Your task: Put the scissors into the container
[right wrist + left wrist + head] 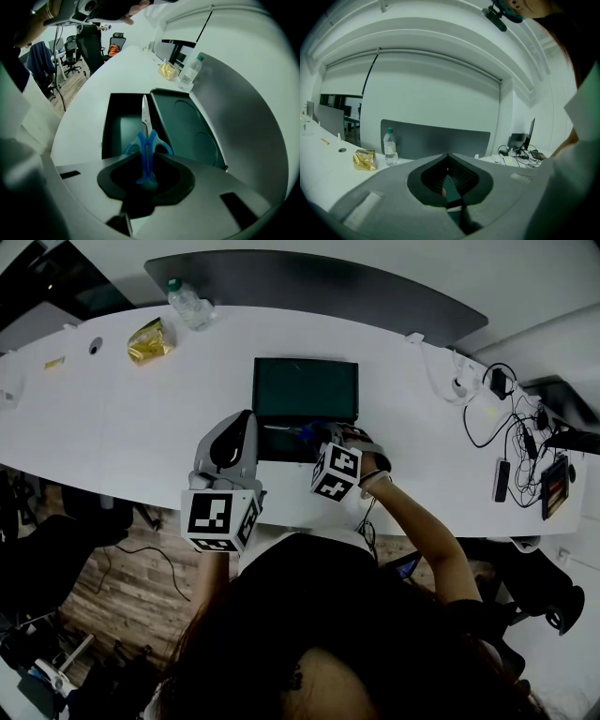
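Note:
A pair of scissors [146,140] with blue handles sits in my right gripper [146,157], which is shut on the handles. The blades point forward over the open dark container [119,126], whose lid [187,126] is folded back beside it. In the head view the right gripper [316,434] hangs just above the container's box [279,442], with the lid [305,388] lying beyond it. My left gripper [246,425] is at the box's left side. Its tips [447,155] meet, and nothing shows between them. The container is hidden in the left gripper view.
A water bottle [187,301] and a gold packet [150,339] lie at the table's far left. Cables and small devices [520,460] crowd the right end. A dark panel [309,282] stands behind the table.

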The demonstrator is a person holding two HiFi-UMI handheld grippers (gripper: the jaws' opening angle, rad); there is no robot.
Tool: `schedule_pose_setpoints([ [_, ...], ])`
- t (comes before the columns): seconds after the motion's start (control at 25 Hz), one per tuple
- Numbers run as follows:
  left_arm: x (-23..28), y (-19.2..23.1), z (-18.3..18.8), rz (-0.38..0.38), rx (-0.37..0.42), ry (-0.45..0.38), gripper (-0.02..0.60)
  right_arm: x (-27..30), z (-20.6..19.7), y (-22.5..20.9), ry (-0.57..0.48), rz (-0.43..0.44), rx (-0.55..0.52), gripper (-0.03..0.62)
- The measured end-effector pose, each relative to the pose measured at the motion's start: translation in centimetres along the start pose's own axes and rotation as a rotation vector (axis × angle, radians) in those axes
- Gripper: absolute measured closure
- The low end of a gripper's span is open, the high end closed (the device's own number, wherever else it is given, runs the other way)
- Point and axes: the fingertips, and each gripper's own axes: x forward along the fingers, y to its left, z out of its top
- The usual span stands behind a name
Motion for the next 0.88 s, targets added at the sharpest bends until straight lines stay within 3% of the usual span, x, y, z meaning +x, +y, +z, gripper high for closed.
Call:
schedule_pose_setpoints([
  [0.88,1.4,1.3,-1.8,0.029,-0.051,0.058,0.571,3.5,-0.4,1.2,0.088,0.130,-0.022,0.505],
])
